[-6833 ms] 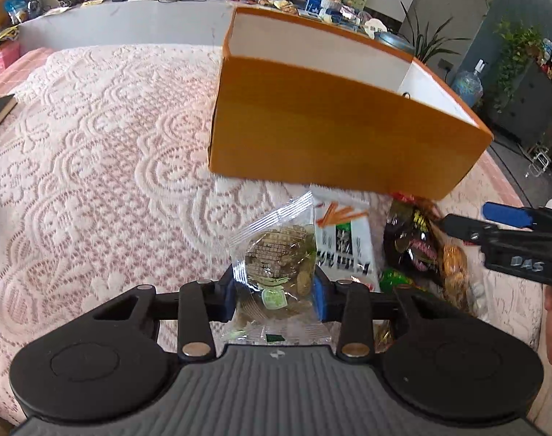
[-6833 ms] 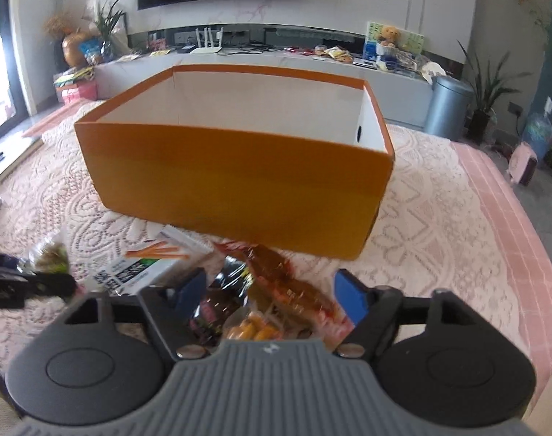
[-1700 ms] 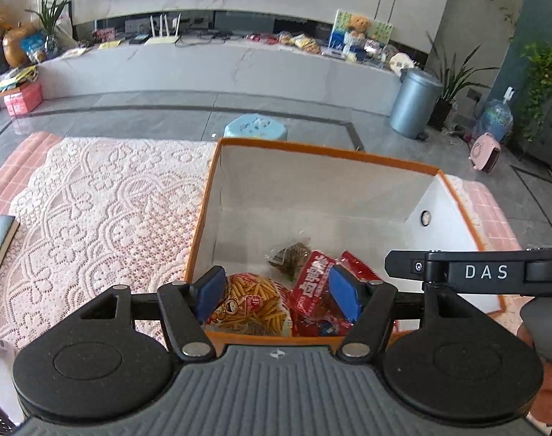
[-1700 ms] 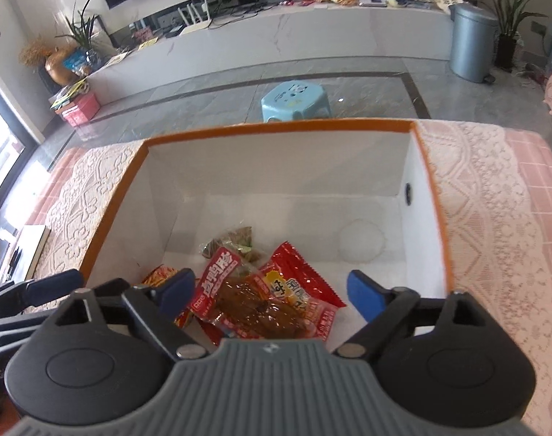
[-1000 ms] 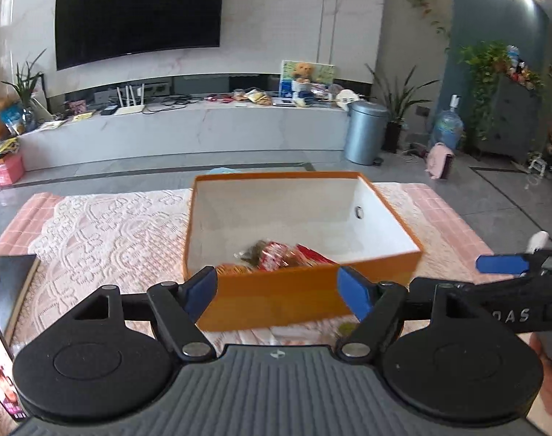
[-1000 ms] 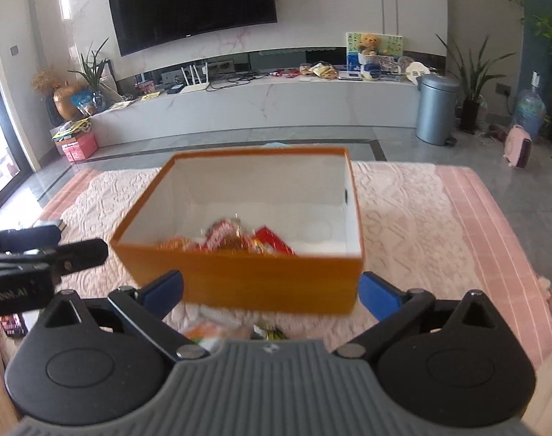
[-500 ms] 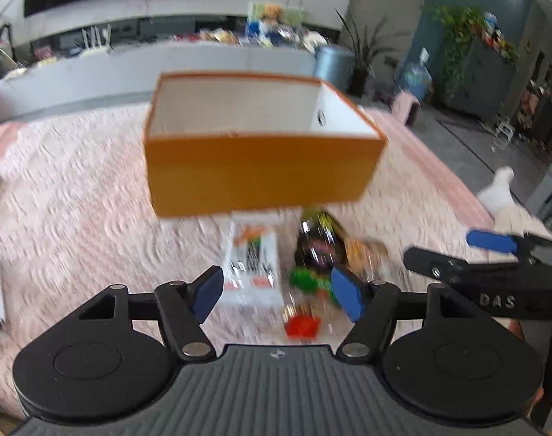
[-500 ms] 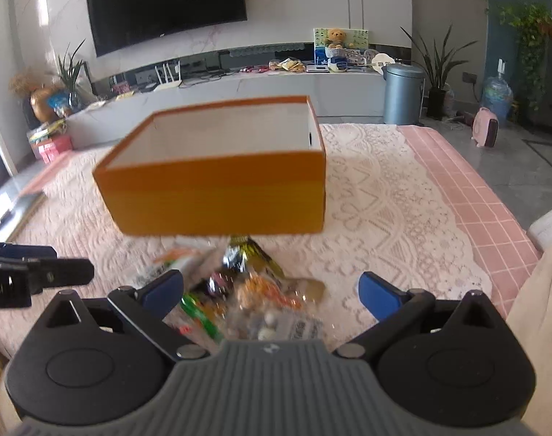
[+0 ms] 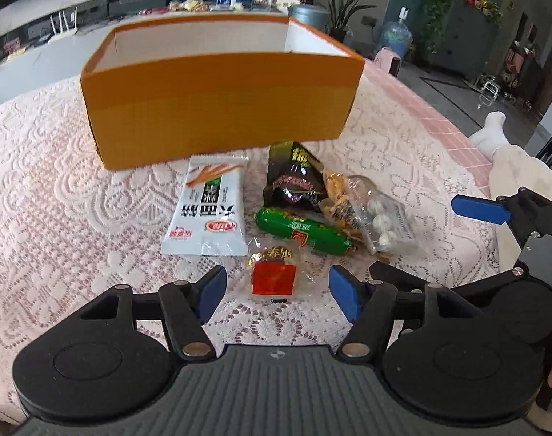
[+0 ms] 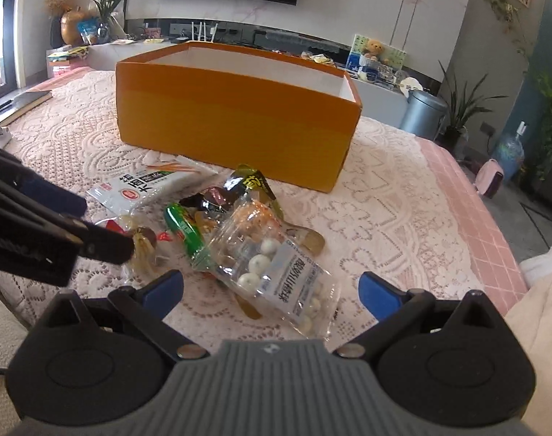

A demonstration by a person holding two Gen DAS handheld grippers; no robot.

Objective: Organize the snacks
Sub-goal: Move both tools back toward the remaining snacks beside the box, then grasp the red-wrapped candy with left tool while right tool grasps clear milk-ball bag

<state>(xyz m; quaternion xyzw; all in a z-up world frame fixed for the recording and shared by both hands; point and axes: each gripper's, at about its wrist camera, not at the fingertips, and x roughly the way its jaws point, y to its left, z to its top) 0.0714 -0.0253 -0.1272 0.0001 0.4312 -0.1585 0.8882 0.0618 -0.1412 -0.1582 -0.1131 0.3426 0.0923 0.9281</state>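
An orange cardboard box (image 9: pixel 218 109) stands on the lace cloth; its inside is hidden from both views. In front of it lie a white packet (image 9: pixel 208 214), a black packet (image 9: pixel 292 181), a green sausage stick (image 9: pixel 301 232), a small red sweet pack (image 9: pixel 274 276) and a clear bag of white balls (image 10: pixel 287 276). My left gripper (image 9: pixel 278 287) is open, its tips either side of the red sweet pack. My right gripper (image 10: pixel 270 290) is open over the clear bag (image 9: pixel 381 221). Both are empty.
The lace cloth (image 9: pixel 58 200) covers a table with a pink tiled edge (image 10: pixel 494 239) to the right. A dark book (image 10: pixel 21 103) lies at the far left. A white cushion or clothing (image 9: pixel 519 167) is near the right edge.
Both grippers came back from above the box and dropped low over the snack pile in front of it. Both stayed open.
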